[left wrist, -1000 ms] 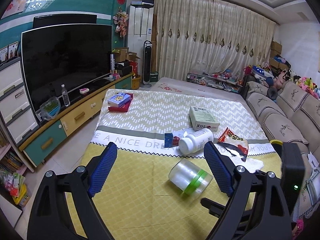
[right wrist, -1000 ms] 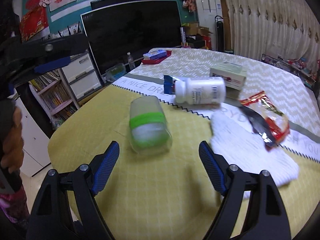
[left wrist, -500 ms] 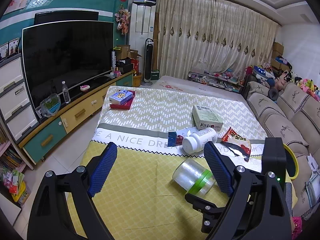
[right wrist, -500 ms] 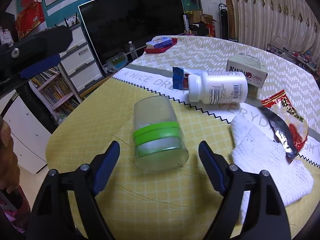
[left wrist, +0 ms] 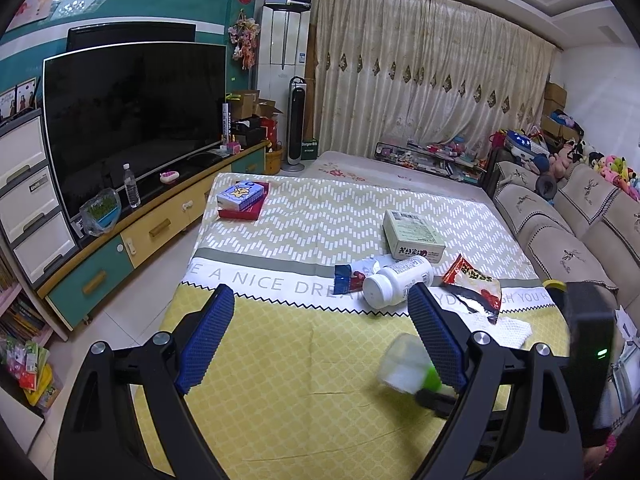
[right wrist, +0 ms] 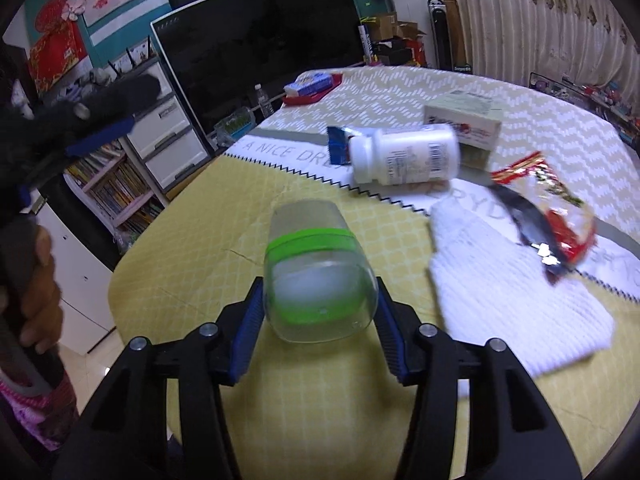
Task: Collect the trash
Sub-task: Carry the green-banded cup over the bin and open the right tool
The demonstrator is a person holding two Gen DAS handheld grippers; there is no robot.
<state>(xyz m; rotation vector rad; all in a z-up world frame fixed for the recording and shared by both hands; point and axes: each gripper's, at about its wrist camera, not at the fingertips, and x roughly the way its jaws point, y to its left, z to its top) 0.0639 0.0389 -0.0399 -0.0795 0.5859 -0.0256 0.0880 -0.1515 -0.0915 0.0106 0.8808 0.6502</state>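
Observation:
A clear plastic cup with a green band point(right wrist: 316, 276) lies on its side on the yellow tablecloth point(right wrist: 192, 240). My right gripper point(right wrist: 320, 314) has closed on its wide end, both blue pads touching it. The cup also shows in the left wrist view point(left wrist: 404, 368), partly behind my left finger. My left gripper point(left wrist: 320, 340) is open and empty above the cloth. Beyond lie a white pill bottle point(left wrist: 396, 280), a blue wrapper point(left wrist: 344, 278), a red snack bag point(left wrist: 474, 282), a white cloth point(right wrist: 516, 300) and a small box point(left wrist: 412, 234).
A tissue box on a red book point(left wrist: 242, 200) sits at the table's far left. A TV point(left wrist: 132, 120) and cabinet stand to the left, a sofa point(left wrist: 580, 240) to the right. The other gripper's black body point(left wrist: 588, 340) is at the right.
My right gripper moved forward and closed its jaws on the cup's wide end. The left gripper stayed open and shifted slightly.

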